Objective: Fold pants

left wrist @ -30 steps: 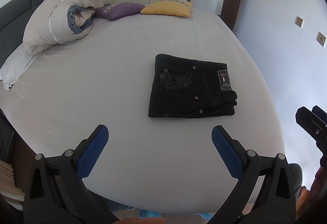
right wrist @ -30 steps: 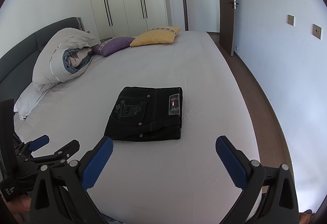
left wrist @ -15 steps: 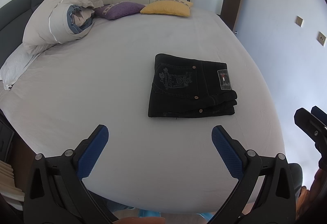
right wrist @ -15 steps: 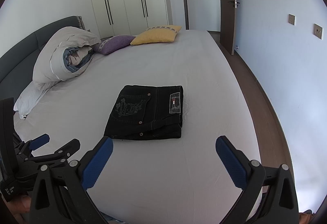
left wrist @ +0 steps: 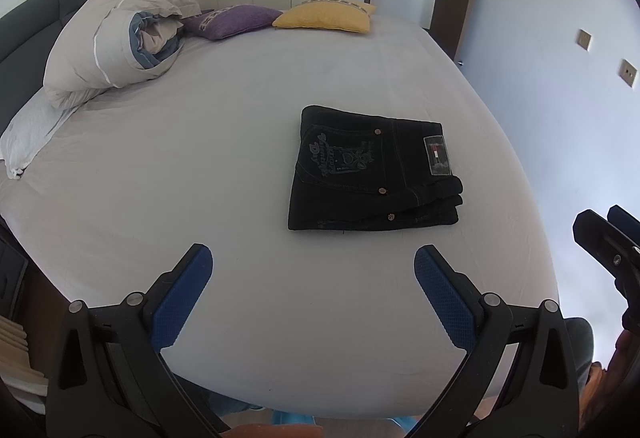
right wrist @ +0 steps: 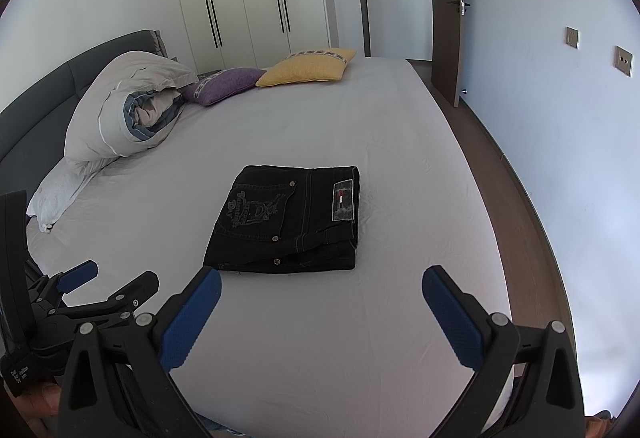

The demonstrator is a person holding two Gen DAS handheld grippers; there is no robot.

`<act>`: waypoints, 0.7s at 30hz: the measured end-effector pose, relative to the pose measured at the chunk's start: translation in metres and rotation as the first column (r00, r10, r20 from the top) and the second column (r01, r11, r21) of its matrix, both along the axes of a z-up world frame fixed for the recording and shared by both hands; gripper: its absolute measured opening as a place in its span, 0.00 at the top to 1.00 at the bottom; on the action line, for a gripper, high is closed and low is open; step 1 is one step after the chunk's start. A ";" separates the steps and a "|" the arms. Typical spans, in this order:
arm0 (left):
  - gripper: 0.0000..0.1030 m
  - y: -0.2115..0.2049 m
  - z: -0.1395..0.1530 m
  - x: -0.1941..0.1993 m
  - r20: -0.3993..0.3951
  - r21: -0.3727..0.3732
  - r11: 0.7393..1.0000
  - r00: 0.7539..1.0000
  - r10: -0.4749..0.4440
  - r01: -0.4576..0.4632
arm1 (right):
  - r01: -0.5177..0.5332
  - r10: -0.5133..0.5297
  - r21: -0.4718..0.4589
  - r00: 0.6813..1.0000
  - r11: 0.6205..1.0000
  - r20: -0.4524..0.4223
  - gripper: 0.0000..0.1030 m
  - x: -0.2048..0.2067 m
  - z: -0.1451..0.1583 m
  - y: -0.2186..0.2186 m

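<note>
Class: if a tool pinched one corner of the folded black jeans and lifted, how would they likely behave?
The black jeans would probably unfold, since the stacked layers look loose at the open edge. Thick denim suggests noticeable weight. On the smooth bedsheet a push might slide them whole.

My left hand-held gripper (left wrist: 312, 262) hangs level with its blue fingers (left wrist: 182, 294) spread wide, gripping nothing. My right hand-held gripper (right wrist: 320, 286) is just beside it, likewise spread wide and unloaded.
</note>
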State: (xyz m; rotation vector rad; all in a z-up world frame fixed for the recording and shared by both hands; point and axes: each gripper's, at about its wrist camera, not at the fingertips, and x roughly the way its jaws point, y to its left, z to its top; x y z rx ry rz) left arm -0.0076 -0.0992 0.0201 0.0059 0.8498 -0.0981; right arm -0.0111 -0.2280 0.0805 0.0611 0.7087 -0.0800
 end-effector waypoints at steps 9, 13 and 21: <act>0.00 0.002 0.000 0.000 -0.001 0.002 1.000 1.000 0.000 0.000 | -0.004 0.004 0.001 1.000 1.000 -0.005 0.00 0.000 -0.003 0.000; 0.00 0.002 0.000 0.000 -0.001 0.001 1.000 1.000 0.000 0.000 | -0.006 0.006 0.001 1.000 1.000 -0.007 0.00 -0.001 -0.004 -0.001; 0.00 0.006 -0.001 0.000 -0.006 -0.001 1.000 1.000 0.001 -0.001 | -0.007 0.007 0.002 1.000 1.000 -0.008 0.00 -0.001 -0.004 -0.001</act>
